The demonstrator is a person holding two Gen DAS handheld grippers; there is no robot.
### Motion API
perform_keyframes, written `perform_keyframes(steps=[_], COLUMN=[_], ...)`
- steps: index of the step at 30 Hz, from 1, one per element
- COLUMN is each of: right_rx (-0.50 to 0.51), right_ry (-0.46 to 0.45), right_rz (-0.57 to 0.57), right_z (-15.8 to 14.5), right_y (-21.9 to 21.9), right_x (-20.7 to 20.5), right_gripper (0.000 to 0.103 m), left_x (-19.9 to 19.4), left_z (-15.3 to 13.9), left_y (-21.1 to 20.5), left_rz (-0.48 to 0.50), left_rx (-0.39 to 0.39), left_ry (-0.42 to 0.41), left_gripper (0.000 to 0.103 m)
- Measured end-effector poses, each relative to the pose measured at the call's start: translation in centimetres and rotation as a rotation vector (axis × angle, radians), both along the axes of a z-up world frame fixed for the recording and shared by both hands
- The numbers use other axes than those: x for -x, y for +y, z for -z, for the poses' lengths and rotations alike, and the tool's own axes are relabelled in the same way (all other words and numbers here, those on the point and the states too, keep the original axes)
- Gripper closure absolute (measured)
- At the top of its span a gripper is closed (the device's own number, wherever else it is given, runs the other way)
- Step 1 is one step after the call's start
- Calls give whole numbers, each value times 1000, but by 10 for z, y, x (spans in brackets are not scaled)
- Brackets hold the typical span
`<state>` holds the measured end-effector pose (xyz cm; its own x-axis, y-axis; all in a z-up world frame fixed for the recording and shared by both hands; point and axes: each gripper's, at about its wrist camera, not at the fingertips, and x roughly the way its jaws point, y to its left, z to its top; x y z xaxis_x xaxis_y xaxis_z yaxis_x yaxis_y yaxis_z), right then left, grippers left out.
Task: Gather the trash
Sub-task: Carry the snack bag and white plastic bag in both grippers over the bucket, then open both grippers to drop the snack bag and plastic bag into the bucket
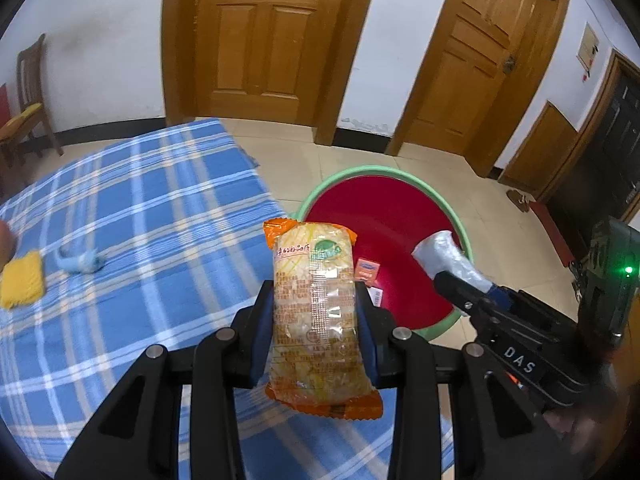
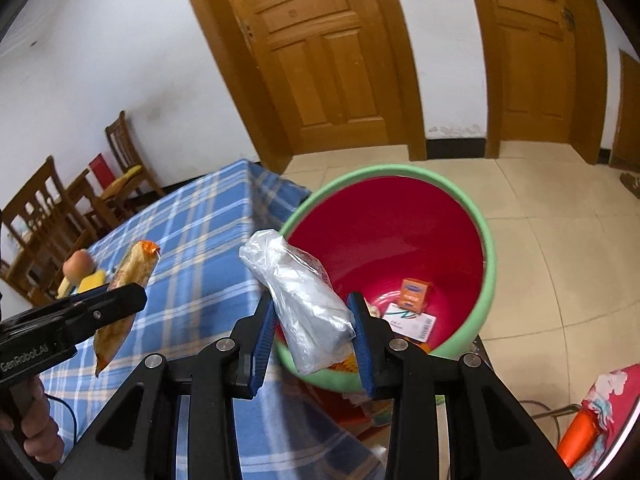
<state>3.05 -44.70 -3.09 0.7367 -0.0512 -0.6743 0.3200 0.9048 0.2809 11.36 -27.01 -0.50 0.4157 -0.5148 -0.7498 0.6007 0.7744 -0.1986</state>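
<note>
Red tub (image 2: 400, 232), blue-plaid tablecloth (image 1: 152, 216)

I count two black two-finger grippers, my left (image 1: 316, 320) and my right (image 2: 314, 328). Each carries one item: one orange-edged clear snack packet (image 1: 316, 312) and one crumpled clear plastic bag (image 2: 300, 300). One red bucket with a green rim (image 2: 490, 264) contains one small orange carton (image 2: 415, 294) and one white printed label (image 2: 412, 322). One blue plaid tablecloth (image 1: 140, 216) bears one yellow sponge (image 1: 22, 280) and one light blue wrapper (image 1: 82, 262). Two panelled wooden doors (image 1: 260, 40) stand behind.
</note>
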Motion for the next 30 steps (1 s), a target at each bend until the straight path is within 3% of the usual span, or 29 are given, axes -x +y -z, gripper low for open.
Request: perform_keyframes(steps=[14, 19, 28, 30], right_rx=[-58, -78, -105, -106], right_ry=[41, 18, -19, -22], right_rz=[95, 120, 159, 166], right_z=[21, 19, 14, 13], right_y=[-43, -47, -54, -56], right_x=[-1, 6, 23, 25], right_gripper=[63, 56, 54, 54], left_x=[-9, -11, -18, -20], left_z=[23, 28, 39, 40], left_y=[-47, -56, -73, -73], left_rz=[58, 71, 100, 93], left_rx=[-26, -38, -49, -39], left_ry=[25, 26, 38, 47], left_gripper=[65, 65, 65, 59])
